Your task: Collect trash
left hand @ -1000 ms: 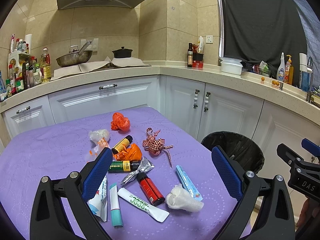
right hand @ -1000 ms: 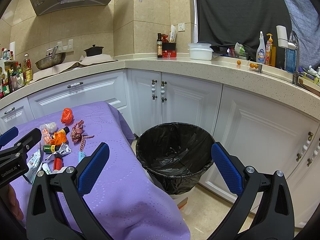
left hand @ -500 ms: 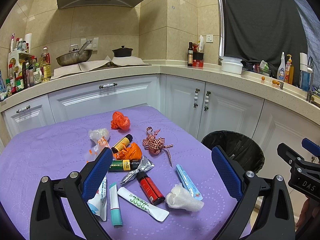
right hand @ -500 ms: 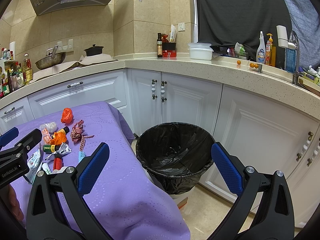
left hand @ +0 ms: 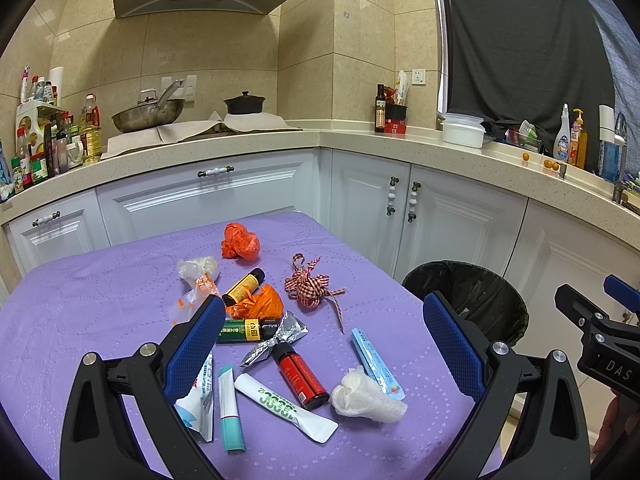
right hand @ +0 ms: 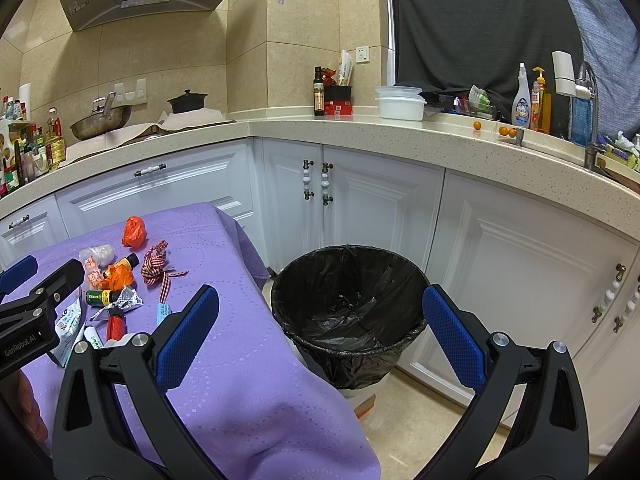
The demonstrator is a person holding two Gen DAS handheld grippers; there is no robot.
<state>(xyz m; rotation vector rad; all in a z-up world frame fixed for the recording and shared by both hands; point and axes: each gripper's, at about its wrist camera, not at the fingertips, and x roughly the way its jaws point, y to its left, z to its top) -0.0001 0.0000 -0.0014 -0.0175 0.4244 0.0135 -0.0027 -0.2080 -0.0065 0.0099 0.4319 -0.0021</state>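
Several pieces of trash lie on the purple tablecloth: an orange bag, a checked ribbon, a red tube, a white tissue wad, a blue sachet and a white-green tube. My left gripper hovers open above the near trash, holding nothing. My right gripper is open and empty, held over the floor facing the black-lined bin, right of the table. The bin also shows past the table's right edge in the left wrist view.
White cabinets and a stone counter wrap around behind. The counter carries a wok, a black pot, bottles and a white tub. The bin stands on tiled floor between table and cabinets.
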